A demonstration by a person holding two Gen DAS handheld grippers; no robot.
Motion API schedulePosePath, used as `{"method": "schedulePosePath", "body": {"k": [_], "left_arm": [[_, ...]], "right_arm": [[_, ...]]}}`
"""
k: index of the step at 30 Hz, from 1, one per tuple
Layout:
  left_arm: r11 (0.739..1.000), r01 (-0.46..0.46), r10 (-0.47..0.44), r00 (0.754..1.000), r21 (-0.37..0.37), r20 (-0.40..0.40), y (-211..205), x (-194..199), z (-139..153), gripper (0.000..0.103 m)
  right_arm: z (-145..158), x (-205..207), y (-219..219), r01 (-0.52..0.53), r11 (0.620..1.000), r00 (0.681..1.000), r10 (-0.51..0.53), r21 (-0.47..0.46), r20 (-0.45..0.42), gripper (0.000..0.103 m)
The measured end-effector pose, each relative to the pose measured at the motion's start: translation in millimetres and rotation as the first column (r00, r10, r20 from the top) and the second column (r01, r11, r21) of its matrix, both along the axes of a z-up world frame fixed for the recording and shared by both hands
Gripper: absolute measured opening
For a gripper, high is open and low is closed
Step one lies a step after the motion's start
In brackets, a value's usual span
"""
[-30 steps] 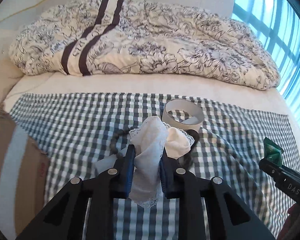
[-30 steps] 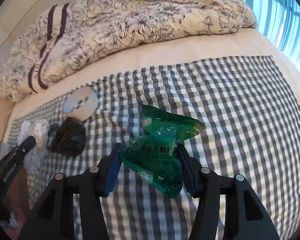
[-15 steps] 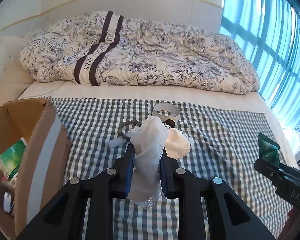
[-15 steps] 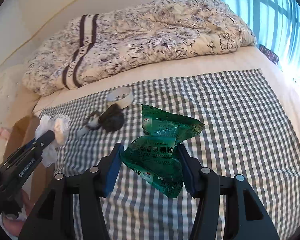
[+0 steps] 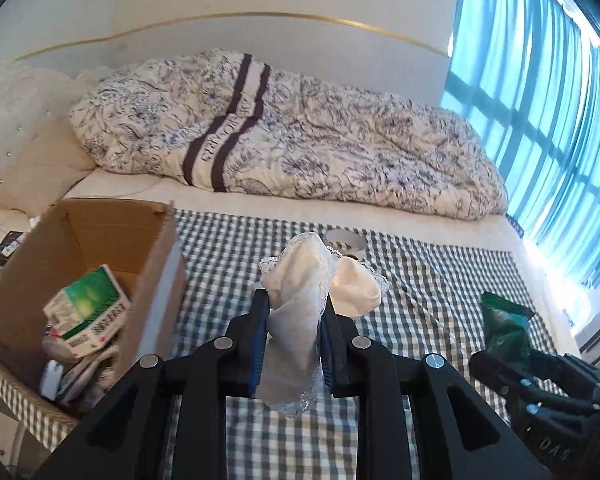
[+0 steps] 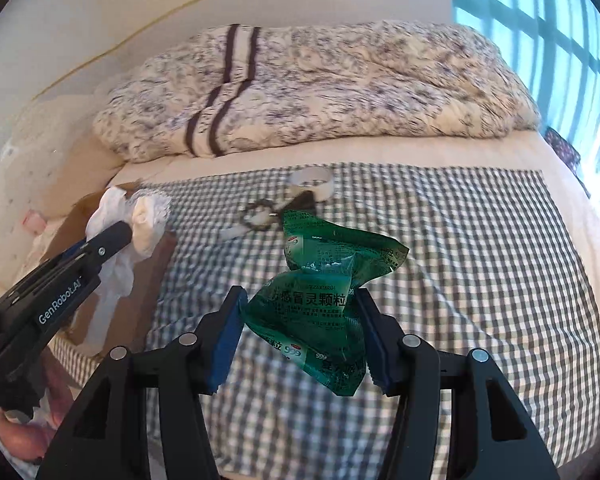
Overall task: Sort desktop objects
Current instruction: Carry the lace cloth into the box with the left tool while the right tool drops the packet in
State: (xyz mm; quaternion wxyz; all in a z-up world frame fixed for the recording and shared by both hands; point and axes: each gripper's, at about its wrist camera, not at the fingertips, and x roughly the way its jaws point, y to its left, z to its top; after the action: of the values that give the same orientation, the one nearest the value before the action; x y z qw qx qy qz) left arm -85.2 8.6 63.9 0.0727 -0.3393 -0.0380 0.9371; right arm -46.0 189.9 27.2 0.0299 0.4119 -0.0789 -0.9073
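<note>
Both tools rose w/ 1 cloth [image 5: 296,304], 1 packet [image 6: 320,304].

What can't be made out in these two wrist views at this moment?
- Left wrist view: the cardboard box bottom is cluttered; only a green-and-white carton is identifiable. The white lace cloth in the left tongs hides most of the tape roll.
- Right wrist view: motion blur smears the bead bracelet and the dark item beside it; the green sachet in the right tongs covers the checked cloth behind it.
</note>
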Motion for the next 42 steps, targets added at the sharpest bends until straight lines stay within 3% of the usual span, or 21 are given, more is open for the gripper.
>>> {"method": "schedulePosePath", "body": {"k": [8,14,20,27,28,29,30,31,32,36,42], "left_arm": [[0.997,-0.079,0.079,0.997,-0.01,-0.021,-71,5,21,0.023],[0.987,-0.156,0.155,0.987,-0.03,-0.031,-133,2,30,0.023],[0.975,-0.219,0.22,0.976,-0.018,0.003,-184,-5,16,0.023],[0.97,-0.245,0.244,0.966,-0.002,0.081,-217,-14,-22,0.025],[0.969,-0.246,0.245,0.966,0.003,0.089,-218,-15,-26,0.027],[0.97,-0.244,0.242,0.965,0.008,0.098,-219,-17,-30,0.043],[0.97,-0.243,0.24,0.965,0.01,0.105,-220,-18,-33,0.06],[0.968,-0.25,0.248,0.963,0.009,0.109,-220,-18,-35,0.096],[0.966,-0.26,0.258,0.961,0.008,0.103,-221,-17,-36,0.103],[0.965,-0.262,0.26,0.962,0.016,0.09,-218,-18,-34,0.103],[0.964,-0.264,0.261,0.96,0.019,0.102,-206,-21,-34,0.103]], "right_arm": [[16,-7,-95,-0.179,0.984,0.984,0.179,-0.014,-0.024,0.054],[15,-18,-176,-0.333,0.943,0.943,0.333,-0.018,-0.023,0.054],[-6,-34,-234,-0.415,0.91,0.909,0.415,-0.002,0.028,0.054],[-36,-47,-267,-0.47,0.883,0.88,0.468,0.002,0.085,0.056],[-38,-47,-270,-0.474,0.881,0.878,0.472,0.009,0.079,0.057],[-39,-46,-272,-0.485,0.874,0.873,0.484,0.015,0.06,0.061],[-39,-44,-274,-0.497,0.867,0.867,0.496,0.028,0.036,0.076],[-38,-41,-275,-0.494,0.867,0.869,0.494,0.06,0.018,0.09],[-37,-38,-278,-0.481,0.87,0.875,0.484,0.108,0.002,0.091],[-35,-29,-277,-0.454,0.865,0.881,0.471,0.214,-0.033,0.091],[-32,-32,-245,-0.405,0.898,0.906,0.419,0.17,-0.054,0.091]]}}
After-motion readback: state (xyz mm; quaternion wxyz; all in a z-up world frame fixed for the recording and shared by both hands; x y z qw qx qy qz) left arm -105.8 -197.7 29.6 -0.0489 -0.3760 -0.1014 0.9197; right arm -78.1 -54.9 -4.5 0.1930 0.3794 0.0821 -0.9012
